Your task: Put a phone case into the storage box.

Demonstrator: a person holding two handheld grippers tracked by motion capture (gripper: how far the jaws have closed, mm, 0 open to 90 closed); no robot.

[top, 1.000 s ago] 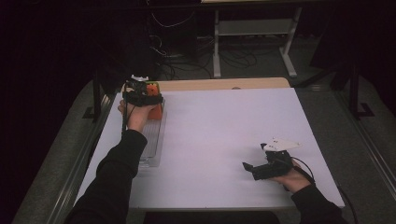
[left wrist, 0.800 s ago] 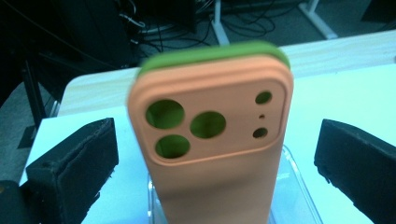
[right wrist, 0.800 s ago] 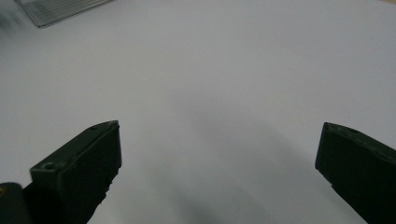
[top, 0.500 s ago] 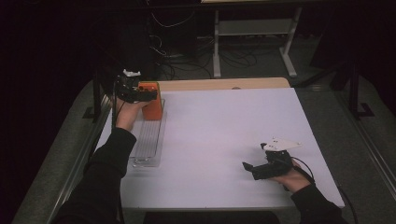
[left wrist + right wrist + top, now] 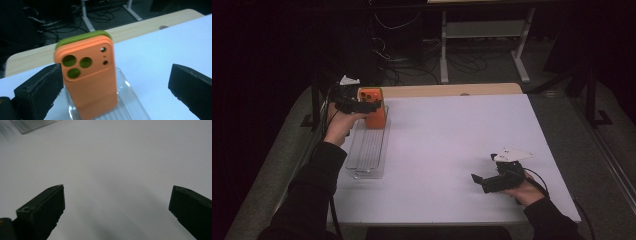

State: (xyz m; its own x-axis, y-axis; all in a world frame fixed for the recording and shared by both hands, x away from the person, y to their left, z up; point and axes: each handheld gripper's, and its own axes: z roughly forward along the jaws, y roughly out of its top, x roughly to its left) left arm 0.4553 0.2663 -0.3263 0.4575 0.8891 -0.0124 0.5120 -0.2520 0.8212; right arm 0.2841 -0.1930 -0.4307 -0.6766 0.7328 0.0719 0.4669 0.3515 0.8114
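The orange phone case (image 5: pixel 88 77) is judged just released upright in the clear rack (image 5: pixel 368 150), upper left; the left gripper (image 5: pixel 354 102), its jaws having just been opening, and the right gripper (image 5: pixel 484 181) are both held open, empty. Next, withdrawal is called for.

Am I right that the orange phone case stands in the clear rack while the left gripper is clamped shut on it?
Not quite. The left gripper is open: in the left gripper view its jaws stand wide apart of the orange phone case, which does stand in the clear rack.
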